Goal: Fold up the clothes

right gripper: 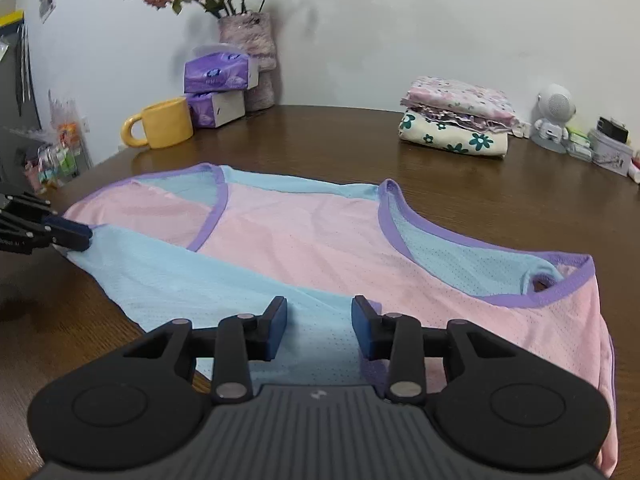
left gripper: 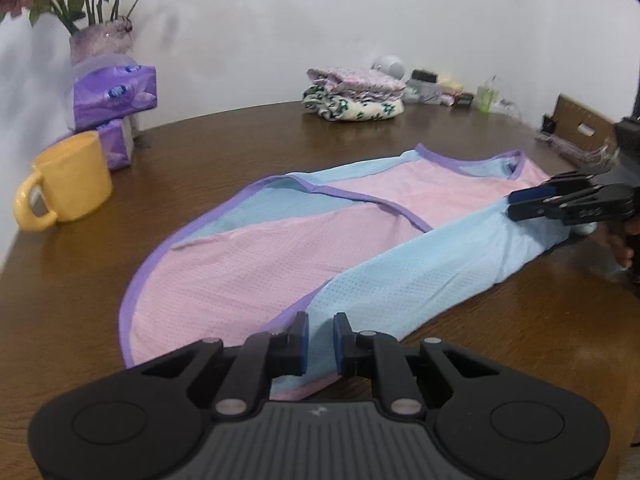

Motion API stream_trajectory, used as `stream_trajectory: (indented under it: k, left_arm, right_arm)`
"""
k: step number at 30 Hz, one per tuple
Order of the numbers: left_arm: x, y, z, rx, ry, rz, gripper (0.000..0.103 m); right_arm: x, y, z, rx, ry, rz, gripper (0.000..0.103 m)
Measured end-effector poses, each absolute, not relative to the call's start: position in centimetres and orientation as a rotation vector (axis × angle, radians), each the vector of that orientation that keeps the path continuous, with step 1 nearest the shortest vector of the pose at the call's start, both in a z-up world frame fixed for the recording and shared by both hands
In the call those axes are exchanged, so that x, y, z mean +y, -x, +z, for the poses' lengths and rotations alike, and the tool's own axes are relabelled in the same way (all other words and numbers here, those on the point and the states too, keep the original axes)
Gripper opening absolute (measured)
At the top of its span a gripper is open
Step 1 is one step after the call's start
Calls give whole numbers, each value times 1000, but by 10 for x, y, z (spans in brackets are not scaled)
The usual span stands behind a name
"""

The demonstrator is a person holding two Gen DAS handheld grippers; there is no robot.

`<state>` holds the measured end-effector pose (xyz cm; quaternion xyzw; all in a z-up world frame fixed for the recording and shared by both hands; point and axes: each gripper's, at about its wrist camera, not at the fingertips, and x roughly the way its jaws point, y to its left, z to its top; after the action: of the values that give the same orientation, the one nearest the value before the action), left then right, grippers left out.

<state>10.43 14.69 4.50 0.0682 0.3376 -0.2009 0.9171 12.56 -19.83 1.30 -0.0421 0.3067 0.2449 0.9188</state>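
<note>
Pink-and-blue mesh vest point(left gripper: 280, 248) lies lengthwise between both tongs on the brown tabletop point(left gripper: 80, 288). Left tongs point(left gripper: 320, 334) pinch its blue flap; right tongs point(right gripper: 320, 322), part-open, straddle the opposite end, grip unclear.

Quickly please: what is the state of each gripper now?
Left gripper: closed, holding the blue side of the mesh vest.
Right gripper: closed, holding the same mesh vest.

My left gripper point(left gripper: 320, 330) and right gripper point(right gripper: 319, 316) are matte black, with blue pads point(right gripper: 279, 330), silver pivot pins, round side discs and a ribbed grey centre plate.
</note>
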Motion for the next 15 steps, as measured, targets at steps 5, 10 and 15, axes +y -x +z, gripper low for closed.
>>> stream_trajectory:
  k: [5, 10, 15]
  left_arm:
    - [109, -116, 59, 647, -182, -506, 18]
    - [75, -143, 51, 672, -225, -572, 18]
    - [73, -157, 36, 705, -189, -580, 15]
  right_arm:
    - [-201, -122, 22, 573, 41, 482, 36]
    - [-210, -130, 20, 603, -7, 384, 36]
    - [-219, -136, 13, 648, -88, 363, 24]
